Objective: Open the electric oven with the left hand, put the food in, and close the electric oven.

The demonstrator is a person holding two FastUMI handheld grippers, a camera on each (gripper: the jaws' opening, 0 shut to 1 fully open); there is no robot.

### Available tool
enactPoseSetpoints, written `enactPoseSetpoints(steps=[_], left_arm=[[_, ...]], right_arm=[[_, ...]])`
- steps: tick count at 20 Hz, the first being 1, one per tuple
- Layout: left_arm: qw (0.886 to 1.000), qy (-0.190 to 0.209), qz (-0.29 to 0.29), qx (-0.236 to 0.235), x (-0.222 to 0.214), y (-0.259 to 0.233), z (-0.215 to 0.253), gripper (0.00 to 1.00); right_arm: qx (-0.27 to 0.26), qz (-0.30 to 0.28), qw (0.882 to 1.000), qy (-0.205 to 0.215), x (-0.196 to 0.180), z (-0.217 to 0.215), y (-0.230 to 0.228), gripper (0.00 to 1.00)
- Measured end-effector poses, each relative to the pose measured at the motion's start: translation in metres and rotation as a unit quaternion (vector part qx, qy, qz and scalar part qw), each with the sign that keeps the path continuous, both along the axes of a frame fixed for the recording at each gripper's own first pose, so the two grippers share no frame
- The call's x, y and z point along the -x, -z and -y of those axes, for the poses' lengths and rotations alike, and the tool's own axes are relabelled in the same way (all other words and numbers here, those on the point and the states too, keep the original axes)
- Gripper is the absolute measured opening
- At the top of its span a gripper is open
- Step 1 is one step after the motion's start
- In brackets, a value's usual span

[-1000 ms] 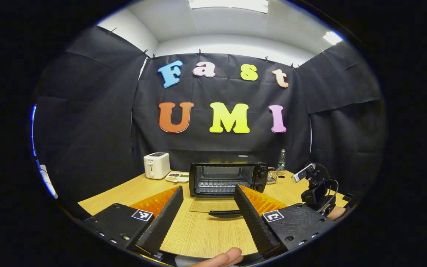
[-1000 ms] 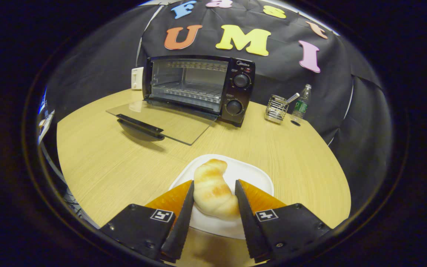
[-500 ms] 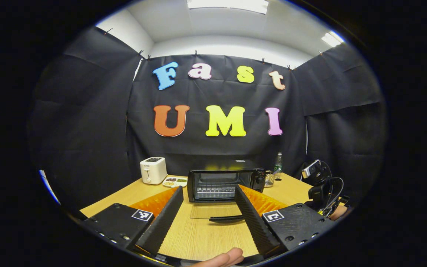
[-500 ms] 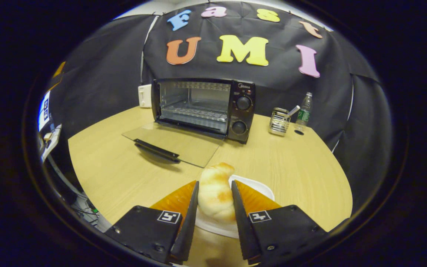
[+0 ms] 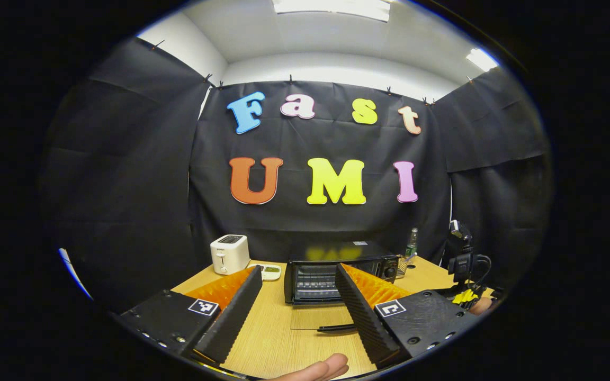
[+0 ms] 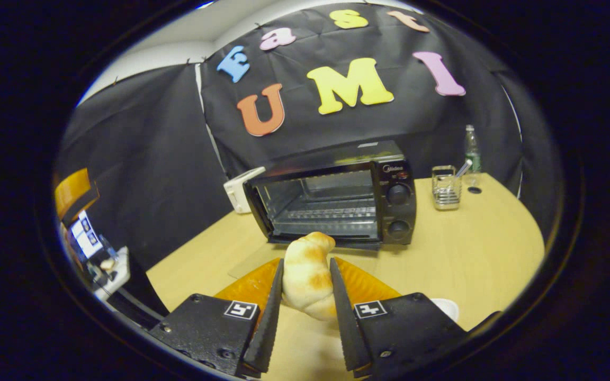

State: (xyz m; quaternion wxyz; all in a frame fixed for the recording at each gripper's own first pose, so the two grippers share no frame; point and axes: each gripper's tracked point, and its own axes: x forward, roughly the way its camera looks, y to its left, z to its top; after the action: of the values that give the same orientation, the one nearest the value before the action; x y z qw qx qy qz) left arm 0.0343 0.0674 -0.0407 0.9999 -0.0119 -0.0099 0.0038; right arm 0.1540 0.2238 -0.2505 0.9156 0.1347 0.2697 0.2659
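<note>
Bread, a croissant-shaped roll, is gripped between both fingers of the right gripper and held above the table, in front of the oven near the table's back edge. The oven's door lies folded down. The roll is best carried level over the door and set on the rack without brushing the frame. The left gripper is held open and empty. The rack's depth is hard to judge, and the plate is mostly hidden.

Black gripper bodies, orange ribbed jaws (square markers), screws
</note>
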Motion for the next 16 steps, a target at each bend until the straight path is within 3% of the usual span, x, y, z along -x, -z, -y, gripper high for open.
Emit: enactPoseSetpoints(steps=[2,5,9,16], left_arm=[[1.000,-0.009,-0.002,0.004,-0.007,0.000,-0.010,0.92],[1.000,-0.018,-0.010,0.008,-0.011,0.002,-0.020,0.92],[0.999,-0.030,-0.007,0.010,-0.011,0.000,-0.031,0.92],[0.999,-0.038,-0.024,0.008,-0.017,0.014,-0.040,0.92]], right_arm=[[-0.067,0.001,0.998,0.005,-0.027,-0.023,-0.005,0.52],[-0.109,-0.021,0.993,0.033,-0.064,-0.044,0.002,0.53],[-0.128,-0.058,0.987,0.078,-0.110,-0.057,0.025,0.51],[-0.131,-0.032,0.973,0.189,-0.174,-0.060,0.040,0.52]])
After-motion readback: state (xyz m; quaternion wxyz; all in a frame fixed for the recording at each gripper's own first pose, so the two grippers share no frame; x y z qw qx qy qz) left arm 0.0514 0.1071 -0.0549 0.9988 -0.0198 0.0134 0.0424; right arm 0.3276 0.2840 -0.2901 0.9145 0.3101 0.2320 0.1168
